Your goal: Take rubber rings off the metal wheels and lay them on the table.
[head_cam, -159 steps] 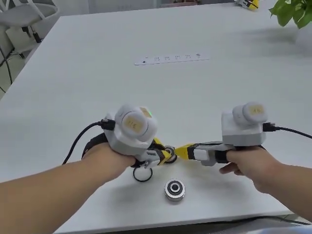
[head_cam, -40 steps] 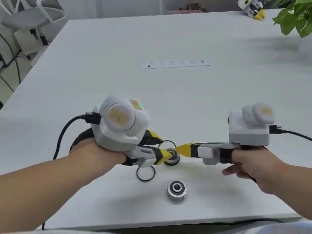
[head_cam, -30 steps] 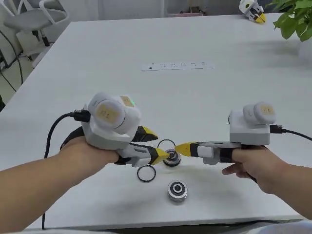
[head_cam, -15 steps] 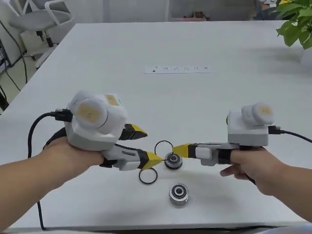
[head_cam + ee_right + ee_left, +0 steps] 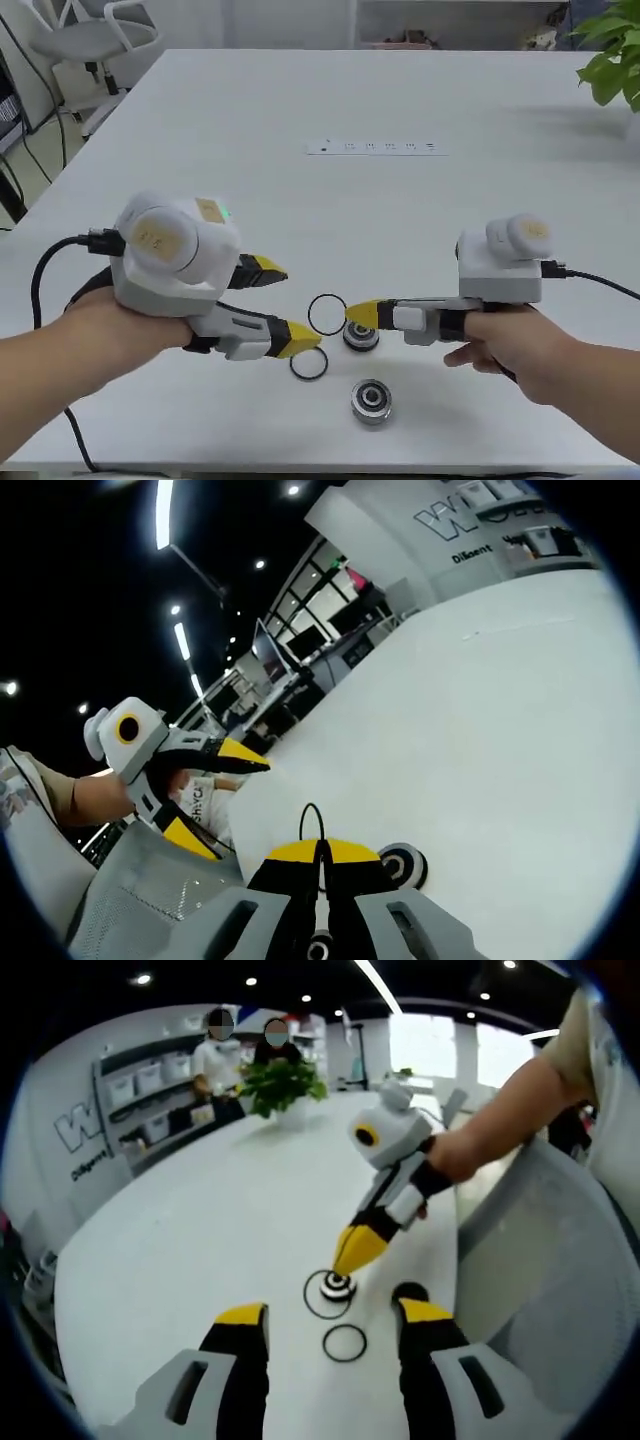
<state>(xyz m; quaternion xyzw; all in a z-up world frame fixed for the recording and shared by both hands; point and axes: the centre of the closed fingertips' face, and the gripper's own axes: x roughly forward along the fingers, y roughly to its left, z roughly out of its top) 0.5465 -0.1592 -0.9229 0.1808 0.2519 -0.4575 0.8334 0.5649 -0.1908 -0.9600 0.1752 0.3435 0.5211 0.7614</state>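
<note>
Head view: left gripper (image 5: pixel 285 305) is gaping; right gripper (image 5: pixel 352 312) is pinching shut, tip over shiny metal wheel (image 5: pixel 360 338). Thin black rubber ring (image 5: pixel 309 314) is lying on table (image 5: pixel 450 200) at wheel's 10 o'clock, second ring (image 5: pixel 308 380) at 8.

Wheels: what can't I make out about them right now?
- Head view: the right gripper covers part of the far wheel; touching or not is unclear.
- Right gripper view: its own jaws hide most of a ring.
- Head view: the near wheel is too small to tell whether it carries a ring.
</note>
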